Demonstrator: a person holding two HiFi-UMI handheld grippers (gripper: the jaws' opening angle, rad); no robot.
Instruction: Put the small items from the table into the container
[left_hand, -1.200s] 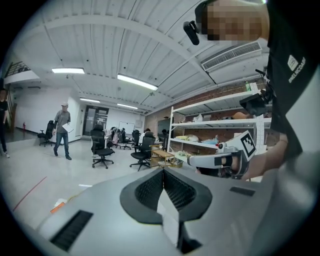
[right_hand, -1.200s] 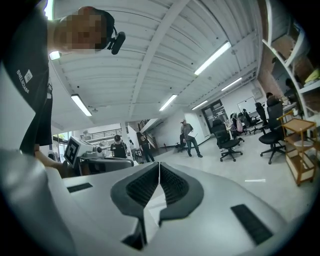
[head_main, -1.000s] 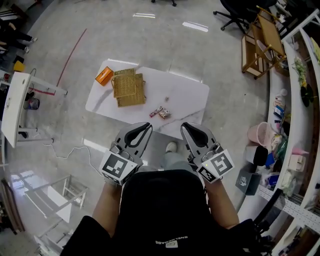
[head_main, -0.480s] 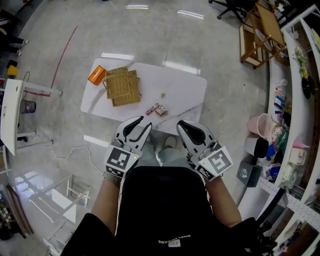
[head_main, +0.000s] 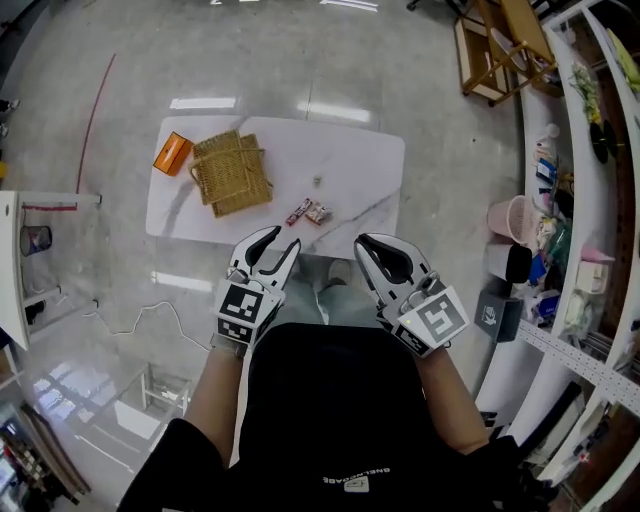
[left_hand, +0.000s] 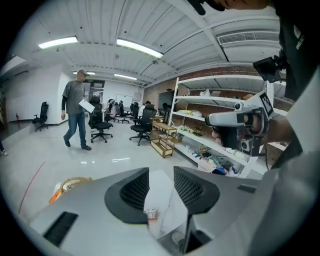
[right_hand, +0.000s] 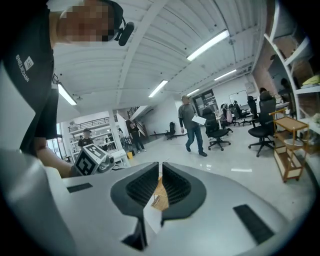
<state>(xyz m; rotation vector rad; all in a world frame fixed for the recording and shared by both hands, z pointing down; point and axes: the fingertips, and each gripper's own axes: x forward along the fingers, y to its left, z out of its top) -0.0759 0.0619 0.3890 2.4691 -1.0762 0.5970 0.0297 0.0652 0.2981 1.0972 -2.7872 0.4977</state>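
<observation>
Bright, even light; fisheye-warped edges

Our left gripper (left_hand: 161, 175) is opening its jaws, with nothing held between them. Through the gap we see the white table (left_hand: 162, 192) ahead, a small wrapped snack (left_hand: 151, 215) on it. A wicker basket (left_hand: 75, 181) lies ahead-left, and the right gripper (left_hand: 216, 120) hangs to its right.

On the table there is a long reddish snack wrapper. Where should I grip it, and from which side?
Probably across its short width, near the middle. The reddish snack wrapper lies flat and slanted near the table front edge, so come from above on that near side, jaws turned to span it. The paler wrapper lies close beside it.
</observation>
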